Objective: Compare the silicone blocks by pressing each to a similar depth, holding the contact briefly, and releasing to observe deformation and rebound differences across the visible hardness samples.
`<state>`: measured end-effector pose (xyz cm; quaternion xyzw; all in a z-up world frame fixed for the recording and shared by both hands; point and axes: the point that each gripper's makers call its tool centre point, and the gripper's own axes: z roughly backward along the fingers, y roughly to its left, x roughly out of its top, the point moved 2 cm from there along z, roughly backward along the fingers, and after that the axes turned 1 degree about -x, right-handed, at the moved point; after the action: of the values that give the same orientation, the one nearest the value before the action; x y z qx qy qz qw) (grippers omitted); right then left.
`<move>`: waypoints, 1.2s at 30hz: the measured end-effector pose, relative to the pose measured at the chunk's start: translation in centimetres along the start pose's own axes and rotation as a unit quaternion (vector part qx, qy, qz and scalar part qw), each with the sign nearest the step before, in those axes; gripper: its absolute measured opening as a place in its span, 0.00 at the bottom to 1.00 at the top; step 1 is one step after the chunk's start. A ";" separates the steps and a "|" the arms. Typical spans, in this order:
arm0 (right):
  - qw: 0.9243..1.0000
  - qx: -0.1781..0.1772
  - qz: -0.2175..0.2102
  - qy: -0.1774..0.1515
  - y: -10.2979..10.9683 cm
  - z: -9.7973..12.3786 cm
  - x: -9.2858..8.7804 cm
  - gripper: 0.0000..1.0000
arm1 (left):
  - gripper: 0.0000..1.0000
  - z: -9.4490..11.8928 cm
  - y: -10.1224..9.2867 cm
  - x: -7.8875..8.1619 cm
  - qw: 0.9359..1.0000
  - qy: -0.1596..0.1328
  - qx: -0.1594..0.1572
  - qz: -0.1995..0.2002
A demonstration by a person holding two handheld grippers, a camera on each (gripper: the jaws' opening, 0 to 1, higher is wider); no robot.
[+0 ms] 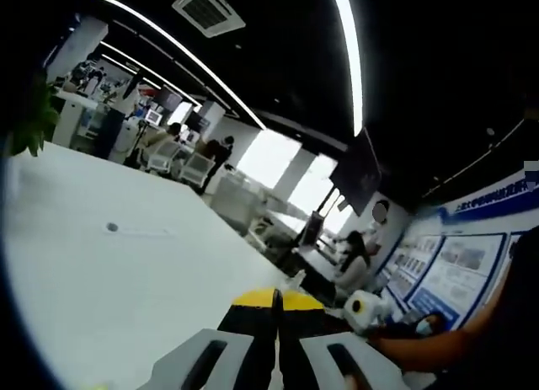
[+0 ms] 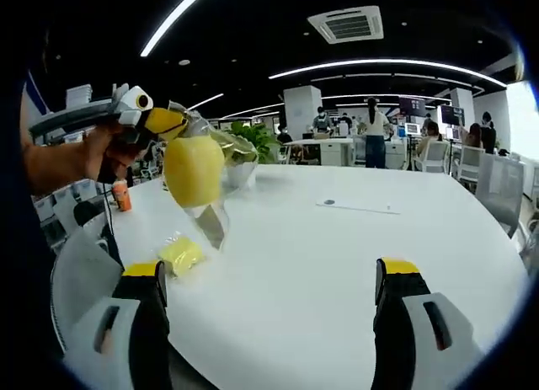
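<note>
In the right gripper view my left gripper (image 2: 160,119), held by a hand, comes in from the upper left with its yellow tips shut on the top of a clear plastic bag (image 2: 210,221). A yellow silicone block (image 2: 194,167) hangs inside the bag, above the white table (image 2: 337,264). A second, smaller yellow block (image 2: 181,253) lies on the table below it, near my right gripper's left jaw. My right gripper (image 2: 269,272) stands wide open with nothing between its jaws. In the left gripper view my left gripper (image 1: 276,299) has its jaws pressed together over the table (image 1: 126,272).
A potted plant (image 2: 244,146) stands behind the hanging bag, and an orange bottle (image 2: 124,195) at the table's left edge. A small dark dot (image 2: 328,202) marks the table's far part. Desks, chairs and people fill the room behind. A person's arm (image 1: 429,348) reaches in at lower right.
</note>
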<state>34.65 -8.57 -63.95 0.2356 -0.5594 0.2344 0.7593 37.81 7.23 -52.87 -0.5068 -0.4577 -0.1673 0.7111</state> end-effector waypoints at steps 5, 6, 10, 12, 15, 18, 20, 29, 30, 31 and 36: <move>1.000 -0.004 -0.009 0.010 -0.1 0.3 -0.8 0.97 | 0.00 0.0 0.9 -1.1 1.000 0.002 0.008 0.007; 1.000 -0.005 -0.010 0.011 0.0 0.4 -0.9 0.97 | 0.00 0.0 1.4 -1.7 1.000 0.002 0.012 0.021; 1.000 -0.003 -0.008 0.014 0.3 0.5 -1.1 0.97 | 0.00 -0.2 2.2 -3.5 0.999 0.023 0.019 0.023; 1.000 -0.003 -0.005 0.018 0.4 0.6 -1.3 0.97 | 0.00 -0.3 2.5 -4.1 0.999 0.028 0.024 0.028; 1.000 -0.003 -0.006 0.016 0.4 0.8 -1.3 0.97 | 0.00 -0.5 2.8 -5.1 0.998 0.033 0.026 0.036; 1.000 -0.004 -0.009 0.014 0.4 1.1 -1.3 0.97 | 0.00 -0.7 3.0 -5.7 0.998 0.036 0.028 0.038; 1.000 -0.005 -0.007 0.016 0.4 1.4 -1.4 0.97 | 0.00 -0.9 3.4 -6.1 0.998 0.035 0.030 0.047; 1.000 -0.009 -0.015 0.016 0.1 1.8 -1.7 0.97 | 0.00 -1.6 4.8 -7.1 0.995 0.022 0.036 0.085; 1.000 -0.010 -0.016 0.018 0.1 1.8 -1.8 0.97 | 0.00 -1.6 4.9 -7.2 0.995 0.024 0.038 0.087; 1.000 -0.009 -0.017 0.019 0.1 1.8 -1.9 0.97 | 0.00 -1.7 5.0 -7.3 0.995 0.025 0.039 0.088; 1.000 -0.002 -0.016 0.027 0.5 1.7 -2.3 0.97 | 0.00 -2.0 5.7 -8.1 0.994 0.030 0.045 0.092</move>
<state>32.49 -9.45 -65.65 0.2365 -0.5352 0.2280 0.7783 38.53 6.05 -62.89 -0.5090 -0.3947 -0.0950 0.7590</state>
